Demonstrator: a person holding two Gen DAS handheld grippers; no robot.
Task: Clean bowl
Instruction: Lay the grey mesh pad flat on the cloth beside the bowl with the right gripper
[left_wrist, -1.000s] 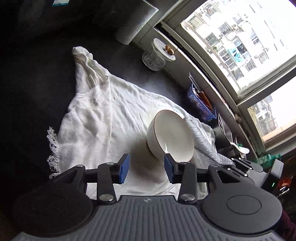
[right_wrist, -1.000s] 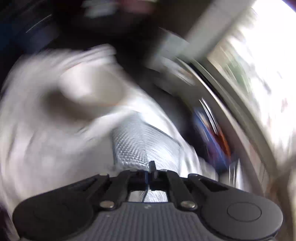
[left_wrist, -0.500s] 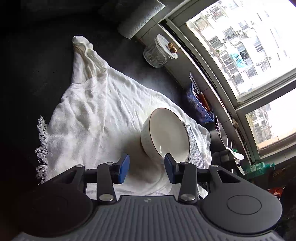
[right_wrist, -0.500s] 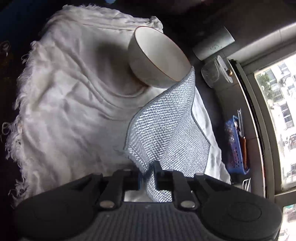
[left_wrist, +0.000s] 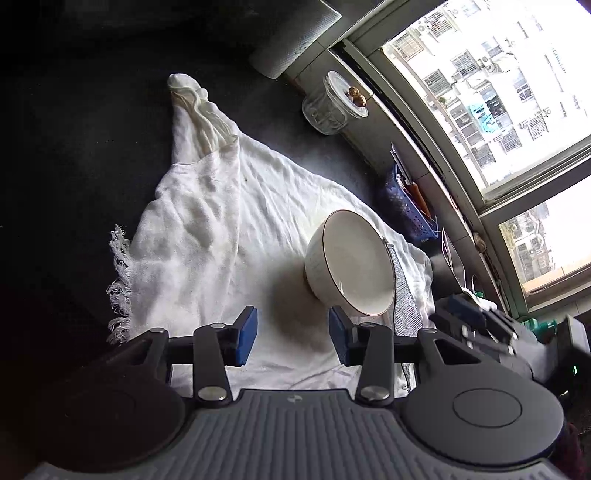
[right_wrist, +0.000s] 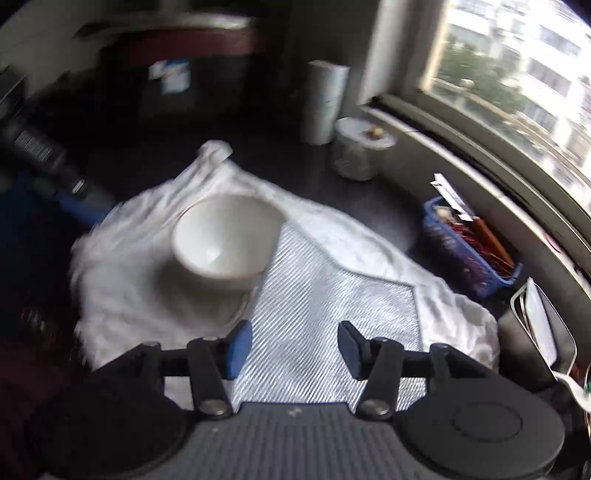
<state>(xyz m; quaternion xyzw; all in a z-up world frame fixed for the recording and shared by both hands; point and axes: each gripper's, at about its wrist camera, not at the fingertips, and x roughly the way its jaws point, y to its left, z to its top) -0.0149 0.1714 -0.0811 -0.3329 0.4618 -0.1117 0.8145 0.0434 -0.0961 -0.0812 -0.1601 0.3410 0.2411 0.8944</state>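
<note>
While its jaws have just been opening (nothing between), the right hand-held gripper (right_wrist: 291, 345) hovers behind the bowl (right_wrist: 225, 240).

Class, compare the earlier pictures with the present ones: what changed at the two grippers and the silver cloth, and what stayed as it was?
The right gripper was pinching the silver cloth; its jaws have just been opening and the cloth now lies flat beside the bowl, let go. The left gripper stays open and empty. Bowl and white towel stay put.
</note>
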